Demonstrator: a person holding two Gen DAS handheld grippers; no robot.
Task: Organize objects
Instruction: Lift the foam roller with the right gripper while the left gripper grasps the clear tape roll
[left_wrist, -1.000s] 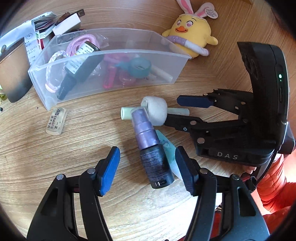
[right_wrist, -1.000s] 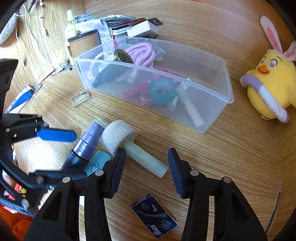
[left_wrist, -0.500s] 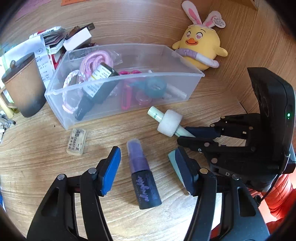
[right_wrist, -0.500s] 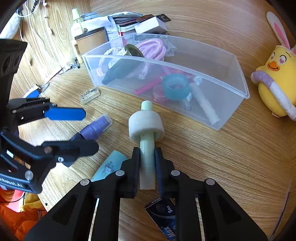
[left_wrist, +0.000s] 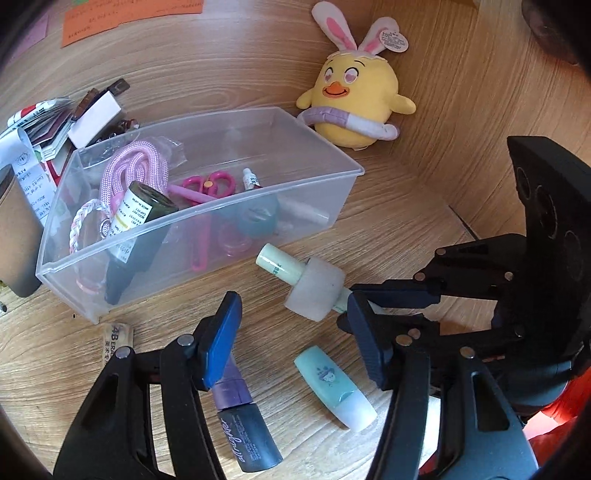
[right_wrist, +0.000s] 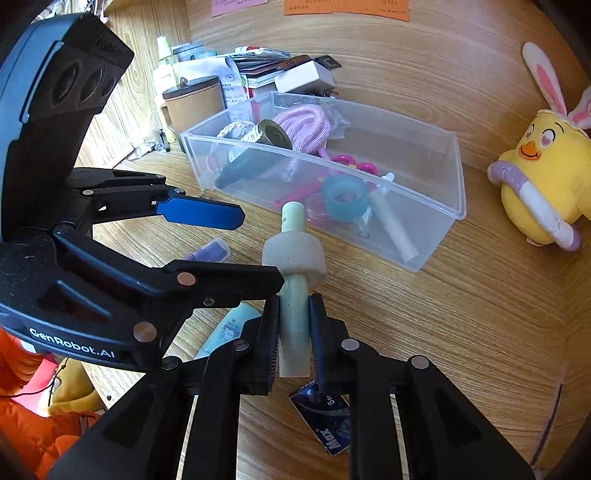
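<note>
My right gripper is shut on a pale green tube with a white tape roll threaded on it, held above the table in front of the clear plastic bin. The tube and roll also show in the left wrist view. My left gripper is open and empty above a purple spray bottle and a mint tube lying on the table. The bin holds pink rope, a dark dropper bottle, pink scissors and a teal tape ring.
A yellow chick plush sits behind the bin's right end. An eraser lies by the bin's near left corner. A brown cup and stacked papers stand at the back left. A blue card lies under my right gripper.
My right gripper closed on the green tube and lifted it with the tape roll. My left gripper rose and drew back, staying open; the purple bottle stays on the table.
</note>
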